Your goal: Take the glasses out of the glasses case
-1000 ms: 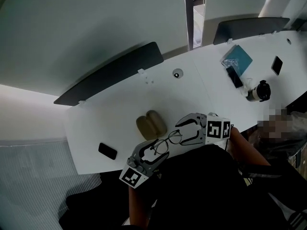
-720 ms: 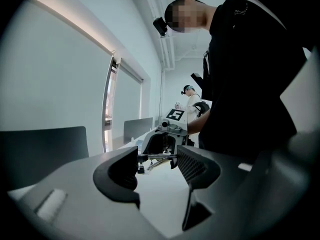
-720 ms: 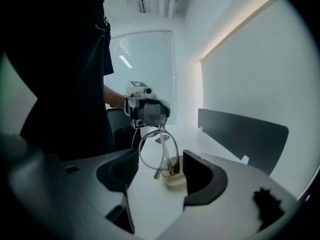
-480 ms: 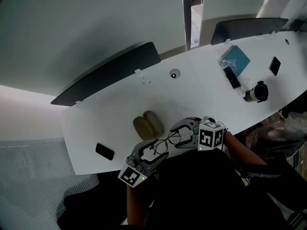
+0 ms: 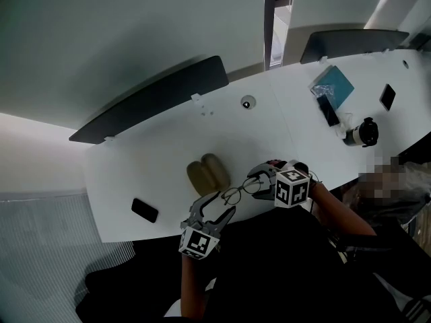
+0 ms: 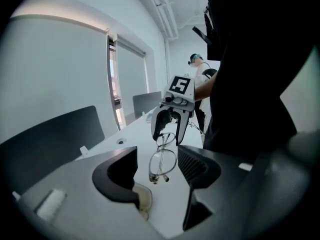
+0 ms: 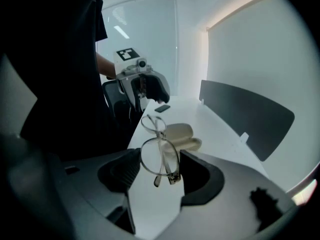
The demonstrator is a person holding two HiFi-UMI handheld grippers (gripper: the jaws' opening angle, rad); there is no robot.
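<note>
Glasses (image 5: 240, 192) btwn L tongs (image 5: 217, 206), R tongs (image 5: 256, 184)

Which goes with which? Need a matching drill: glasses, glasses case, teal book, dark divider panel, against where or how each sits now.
1. glasses
2. glasses case
3. teal book
4. dark divider panel

A. upright along the table's far edge
B. in the air between left gripper and right gripper
C. lying open on the table
D. toward the table's right end in the head view

Pairs: 1-B, 2-C, 3-D, 4-A
</note>
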